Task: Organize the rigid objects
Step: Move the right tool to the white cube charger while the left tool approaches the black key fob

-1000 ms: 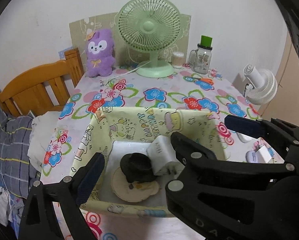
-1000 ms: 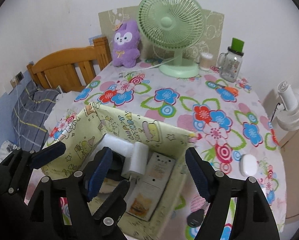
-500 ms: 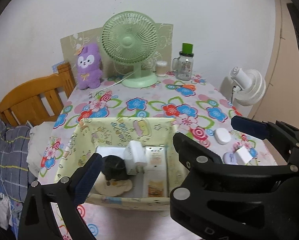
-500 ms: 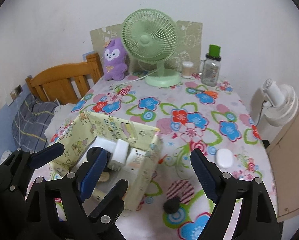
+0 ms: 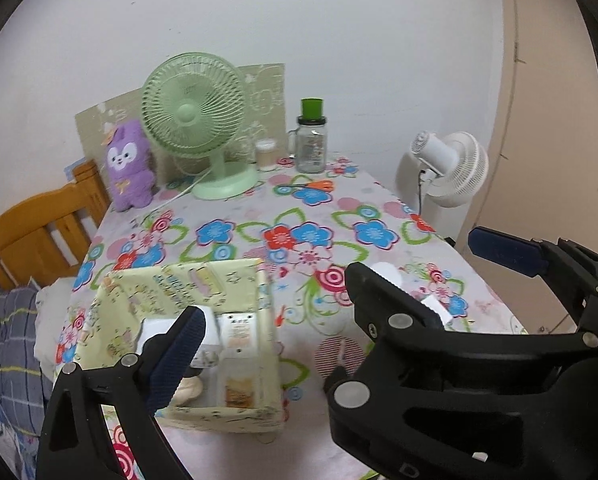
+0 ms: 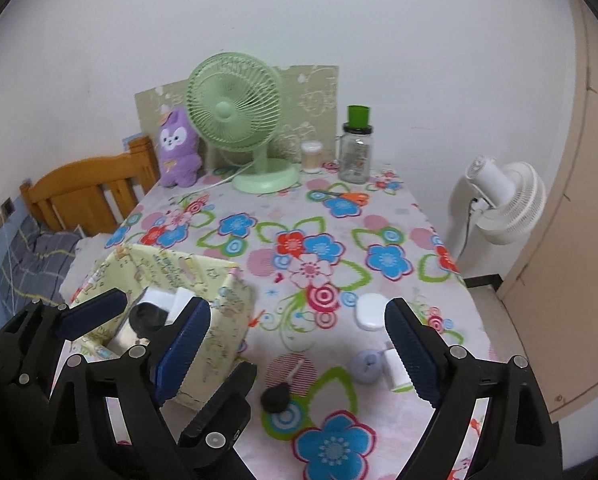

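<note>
Table under a flowered cloth, set against a white wall. Back edge: green desk fan, purple plush, clear jar with green lid, small cup. Wooden headboard and plaid bedding to the left; white floor fan to the right, off the table.

Yellow printed box near the front-left edge, holding white adapters and a flat packet. Loose on the cloth right of it: white oval case, grey round piece, white plug, black knob.

Left gripper wide, empty, above the box's right side. Right gripper wide, empty, over the loose items.
</note>
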A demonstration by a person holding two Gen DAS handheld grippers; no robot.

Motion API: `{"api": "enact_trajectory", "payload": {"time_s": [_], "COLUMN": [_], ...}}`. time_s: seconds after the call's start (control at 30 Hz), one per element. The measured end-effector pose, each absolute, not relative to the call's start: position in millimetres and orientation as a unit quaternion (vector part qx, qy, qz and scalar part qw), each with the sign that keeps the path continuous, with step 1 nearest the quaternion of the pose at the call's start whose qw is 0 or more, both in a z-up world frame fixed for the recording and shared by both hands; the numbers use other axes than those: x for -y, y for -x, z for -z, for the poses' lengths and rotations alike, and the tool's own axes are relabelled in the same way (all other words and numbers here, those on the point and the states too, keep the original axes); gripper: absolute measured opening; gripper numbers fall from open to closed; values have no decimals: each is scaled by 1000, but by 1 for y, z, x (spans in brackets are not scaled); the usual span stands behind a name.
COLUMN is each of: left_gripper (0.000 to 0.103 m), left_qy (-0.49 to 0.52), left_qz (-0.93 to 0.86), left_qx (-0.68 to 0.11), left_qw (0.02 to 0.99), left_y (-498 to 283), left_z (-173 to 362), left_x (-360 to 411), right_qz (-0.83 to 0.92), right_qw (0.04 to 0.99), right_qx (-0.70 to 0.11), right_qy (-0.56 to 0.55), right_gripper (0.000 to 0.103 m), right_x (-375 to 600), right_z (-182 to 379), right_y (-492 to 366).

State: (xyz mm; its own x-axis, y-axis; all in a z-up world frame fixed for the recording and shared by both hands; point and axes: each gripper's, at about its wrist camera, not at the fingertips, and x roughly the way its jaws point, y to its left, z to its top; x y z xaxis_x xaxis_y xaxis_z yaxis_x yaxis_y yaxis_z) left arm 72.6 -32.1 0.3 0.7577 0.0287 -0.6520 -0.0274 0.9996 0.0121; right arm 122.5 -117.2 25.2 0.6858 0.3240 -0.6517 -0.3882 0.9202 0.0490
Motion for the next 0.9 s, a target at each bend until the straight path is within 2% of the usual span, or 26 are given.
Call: {"api": "enact_trajectory", "payload": {"time_s": [0.9], "left_gripper": [100], "left_qy": [-8], "left_qz": [24], "left_qx": [-347], "left_qw": [937], "left_y": [-94], "left_z": [20], "left_x": [93], "right_qz": [-164], "right_qw": [925], "right_qx": [-341], "right_qy": [38], "right_gripper": [92], "right_x": [185], "right_z": [-5], "right_y": [-136]}}
